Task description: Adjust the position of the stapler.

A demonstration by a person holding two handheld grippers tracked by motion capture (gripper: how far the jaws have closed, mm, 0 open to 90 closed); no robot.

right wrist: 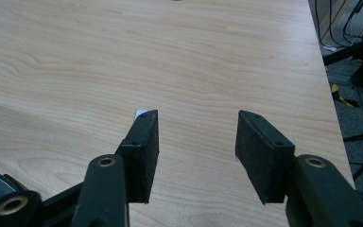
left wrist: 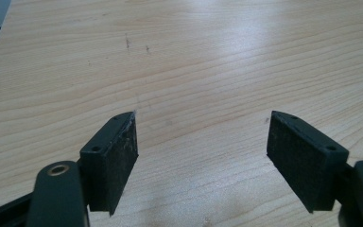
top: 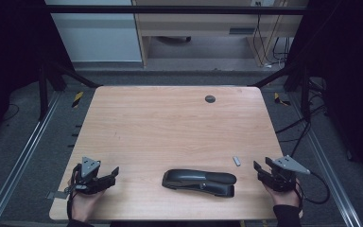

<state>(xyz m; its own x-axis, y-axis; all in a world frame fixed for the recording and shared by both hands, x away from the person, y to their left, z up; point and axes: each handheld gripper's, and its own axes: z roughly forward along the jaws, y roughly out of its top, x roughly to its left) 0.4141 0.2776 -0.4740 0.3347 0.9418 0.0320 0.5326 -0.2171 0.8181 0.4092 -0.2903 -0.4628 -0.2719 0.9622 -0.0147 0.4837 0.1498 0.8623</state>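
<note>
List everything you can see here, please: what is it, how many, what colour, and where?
stapler: one, black, lying flat at the near edge of the table, between the two hands.
small strip: one, silvery grey, right of the stapler; too small to tell what it is.
grommet: one, dark, round, far side of the table.
table: one, light wood.
left hand-held gripper: one, black, near left corner, open, nothing between its jaws.
right hand-held gripper: one, black, near right edge, open, nothing between its jaws.
</note>
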